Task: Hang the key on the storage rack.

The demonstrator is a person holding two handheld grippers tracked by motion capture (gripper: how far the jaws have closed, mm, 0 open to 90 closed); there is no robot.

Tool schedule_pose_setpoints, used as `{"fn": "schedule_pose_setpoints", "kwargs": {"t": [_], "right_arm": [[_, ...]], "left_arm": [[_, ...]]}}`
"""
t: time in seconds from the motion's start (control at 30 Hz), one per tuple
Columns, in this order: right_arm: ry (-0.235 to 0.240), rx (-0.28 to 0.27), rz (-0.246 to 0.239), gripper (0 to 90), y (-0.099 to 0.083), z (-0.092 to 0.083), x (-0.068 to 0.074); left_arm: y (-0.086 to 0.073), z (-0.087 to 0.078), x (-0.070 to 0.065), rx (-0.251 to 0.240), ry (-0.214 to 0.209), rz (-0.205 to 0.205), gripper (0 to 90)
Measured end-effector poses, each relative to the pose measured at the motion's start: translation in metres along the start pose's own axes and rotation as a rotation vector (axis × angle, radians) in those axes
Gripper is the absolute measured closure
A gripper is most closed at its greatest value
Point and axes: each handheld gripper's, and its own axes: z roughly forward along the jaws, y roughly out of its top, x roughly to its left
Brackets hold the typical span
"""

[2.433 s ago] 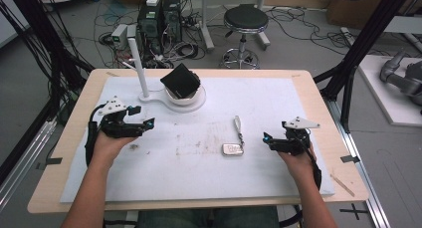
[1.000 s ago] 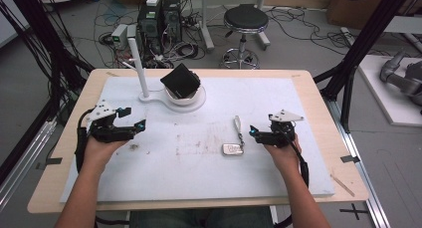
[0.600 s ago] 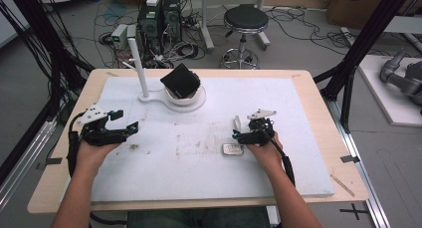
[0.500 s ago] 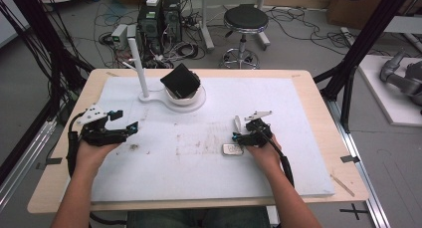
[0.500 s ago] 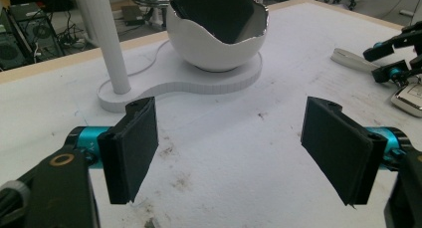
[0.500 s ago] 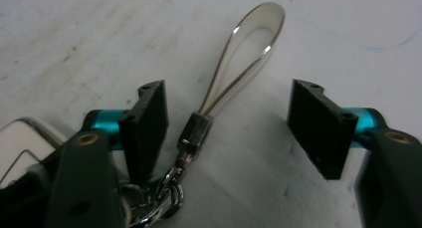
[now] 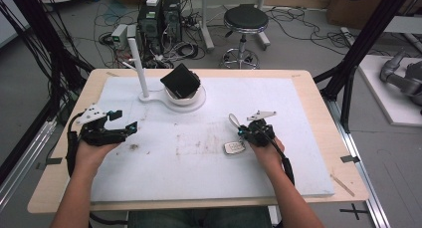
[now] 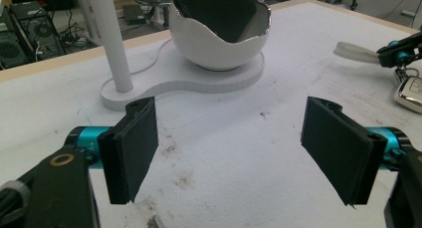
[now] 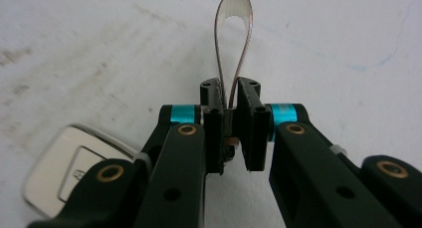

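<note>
Right of centre on the desk [image 7: 298, 103], right tongs [image 9: 228, 119] have just clenched on the key fob's [image 7: 234, 148] strap loop [image 9: 233, 44]. Left tongs [image 8: 239, 153] released, idle. Risk: thin strap slips out when lifted, fob swings.

Tongs [image 9: 229, 119] clamped on strap loop [image 9: 233, 44]; key fob [image 9: 74, 171] beside.
</note>
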Motion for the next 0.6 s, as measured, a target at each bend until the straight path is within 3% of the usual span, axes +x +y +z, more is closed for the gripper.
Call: {"fn": "schedule_pose_setpoints", "kwargs": {"t": [0.23,0.33,0.6], "right_arm": [[0.031,-0.075,-0.046,83.0,0.021,-0.009,0.012],[0.053,-0.11,-0.04,82.9,0.035,-0.013,0.016],[0.097,-0.193,-0.115,82.9,0.082,-0.017,0.034]], "left_arm": [[0.004,-0.004,-0.008,-0.015,-0.015,0.005,22.7],[0.004,-0.006,-0.01,-0.007,-0.018,0.016,22.7],[0.001,-0.016,-0.007,-0.012,0.017,0.008,22.7]]}}
